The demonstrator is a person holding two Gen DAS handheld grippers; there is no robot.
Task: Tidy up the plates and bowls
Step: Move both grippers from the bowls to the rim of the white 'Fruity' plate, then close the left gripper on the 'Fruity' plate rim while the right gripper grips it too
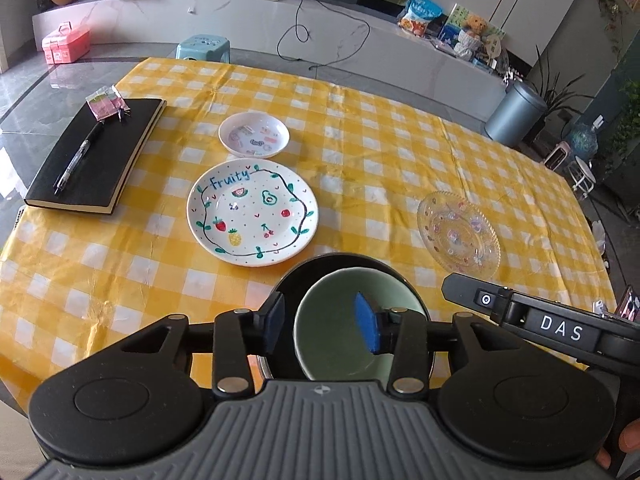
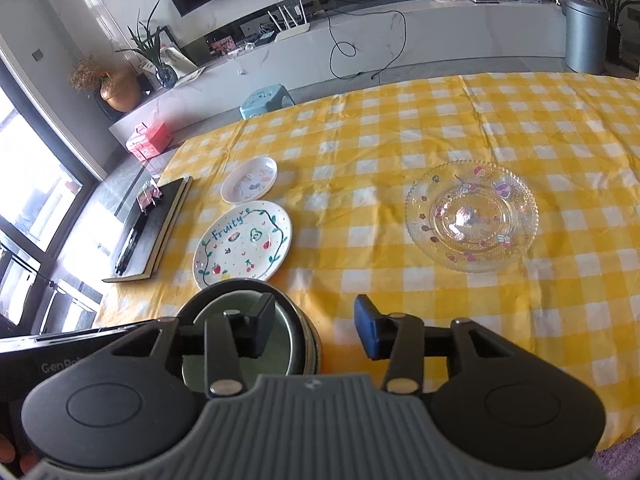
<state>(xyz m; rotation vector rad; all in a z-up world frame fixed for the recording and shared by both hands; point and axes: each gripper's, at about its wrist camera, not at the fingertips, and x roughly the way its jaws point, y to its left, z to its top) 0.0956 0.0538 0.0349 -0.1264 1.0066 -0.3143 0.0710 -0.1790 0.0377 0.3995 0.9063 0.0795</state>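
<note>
We are reading "Fruity" on the white plate mid-table; "DAS" is showing on the right tongs; both tongs, left included, are hanging half open, gripping nothing, over the green bowl nested in a dark bowl.

Far left ahead of the jaws: black notebook on the checked tabletop, pen and pink clip lying on it. Beyond the tabletop: blue stool, pink box, grey bin.
</note>
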